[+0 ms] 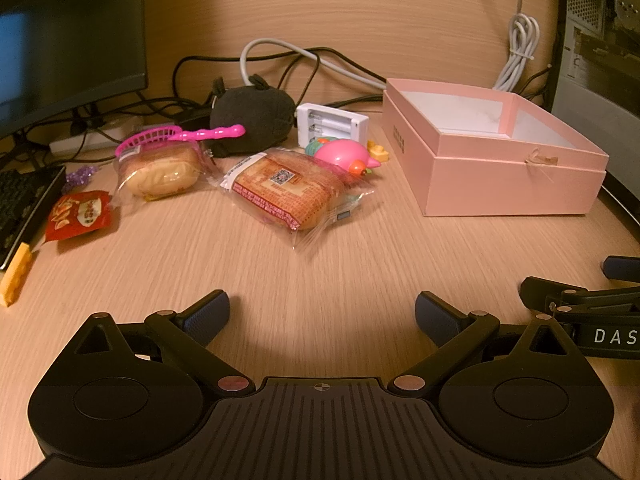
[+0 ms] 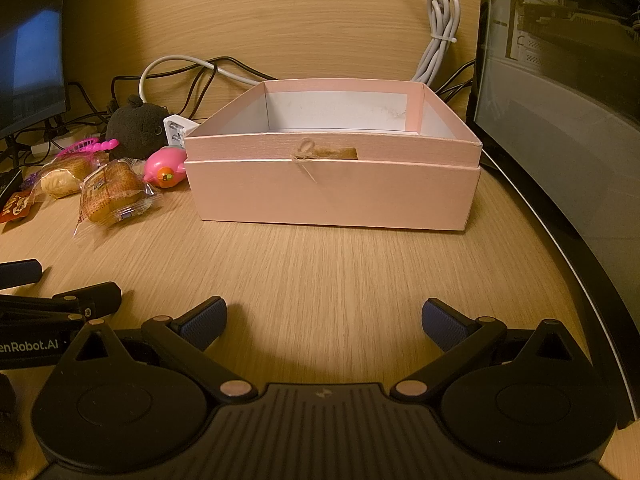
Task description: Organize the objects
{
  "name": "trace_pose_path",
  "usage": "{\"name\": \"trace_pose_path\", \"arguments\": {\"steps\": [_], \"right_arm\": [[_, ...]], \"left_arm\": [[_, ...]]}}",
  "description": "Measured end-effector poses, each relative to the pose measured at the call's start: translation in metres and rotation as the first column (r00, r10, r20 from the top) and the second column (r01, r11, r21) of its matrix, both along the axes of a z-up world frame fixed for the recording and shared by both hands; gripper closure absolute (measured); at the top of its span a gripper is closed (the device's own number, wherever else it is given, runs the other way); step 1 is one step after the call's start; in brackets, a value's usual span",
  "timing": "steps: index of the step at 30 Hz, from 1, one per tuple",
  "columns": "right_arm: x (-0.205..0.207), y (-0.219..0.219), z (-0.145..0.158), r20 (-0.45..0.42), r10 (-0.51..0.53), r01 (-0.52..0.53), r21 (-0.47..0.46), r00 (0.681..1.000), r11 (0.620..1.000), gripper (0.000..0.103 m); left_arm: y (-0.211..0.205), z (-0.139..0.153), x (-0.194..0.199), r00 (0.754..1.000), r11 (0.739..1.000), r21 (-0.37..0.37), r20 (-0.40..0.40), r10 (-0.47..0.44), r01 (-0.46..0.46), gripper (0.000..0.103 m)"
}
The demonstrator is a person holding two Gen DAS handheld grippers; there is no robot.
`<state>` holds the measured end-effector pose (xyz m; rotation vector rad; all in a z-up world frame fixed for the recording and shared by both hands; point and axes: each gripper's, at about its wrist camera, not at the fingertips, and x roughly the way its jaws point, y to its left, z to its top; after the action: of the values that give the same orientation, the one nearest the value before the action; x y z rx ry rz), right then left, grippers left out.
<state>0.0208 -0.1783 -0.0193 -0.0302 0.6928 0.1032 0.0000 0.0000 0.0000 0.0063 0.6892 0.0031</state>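
Observation:
A pink open box (image 1: pixel 516 184) (image 2: pixel 332 196) stands on the wooden desk, empty inside as far as I see. To its left lie a wrapped cake (image 1: pixel 288 192) (image 2: pixel 112 192), a second wrapped bun (image 1: pixel 164 172) (image 2: pixel 64 176), a pink bird toy (image 1: pixel 344 156) (image 2: pixel 166 168), a pink comb (image 1: pixel 180 136) (image 2: pixel 88 146), a dark plush toy (image 1: pixel 252 120) (image 2: pixel 136 128), a white battery charger (image 1: pixel 332 124) (image 2: pixel 176 128) and a red snack packet (image 1: pixel 80 214) (image 2: pixel 14 206). My left gripper (image 1: pixel 322 316) is open over bare desk, short of the cake. My right gripper (image 2: pixel 324 322) is open in front of the box.
A monitor (image 1: pixel 60 36) and keyboard (image 1: pixel 24 204) stand at the left, with cables (image 1: pixel 280 56) along the back wall. A yellow brick (image 1: pixel 16 274) lies by the keyboard. A computer case (image 2: pixel 560 80) closes the right side near the desk's curved edge (image 2: pixel 568 264).

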Motion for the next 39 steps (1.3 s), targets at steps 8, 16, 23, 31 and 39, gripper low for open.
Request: {"name": "trace_pose_path", "arguments": {"steps": [8,16,23,31,39], "right_arm": [[0.0,0.0,0.0,0.0,0.0,0.0,0.0,1.0,1.0,0.0],[0.0,0.0,0.0,0.001,0.0,0.0,0.0,1.0,1.0,0.0],[0.005,-0.002,0.005,-0.071,0.047,-0.047,-0.004,0.996,0.999,0.0],[0.015,-0.001,0.006,-0.152,0.05,-0.053,-0.014,0.987,0.999,0.0],[0.017,-0.001,0.006,-0.17,0.064,-0.068,-0.016,0.983,0.998,0.0]], "left_arm": [[0.0,0.0,0.0,1.0,1.0,0.0,0.0,0.0,0.0,0.001],[-0.001,0.001,0.0,1.0,1.0,0.0,0.002,0.019,-0.019,0.001],[0.029,0.021,-0.018,0.995,0.995,-0.037,0.048,0.093,-0.091,0.003],[0.165,0.045,-0.034,0.909,0.914,-0.007,0.105,0.404,-0.406,0.003],[0.226,0.036,-0.008,0.875,0.876,-0.018,0.011,0.483,-0.483,0.043]]}}
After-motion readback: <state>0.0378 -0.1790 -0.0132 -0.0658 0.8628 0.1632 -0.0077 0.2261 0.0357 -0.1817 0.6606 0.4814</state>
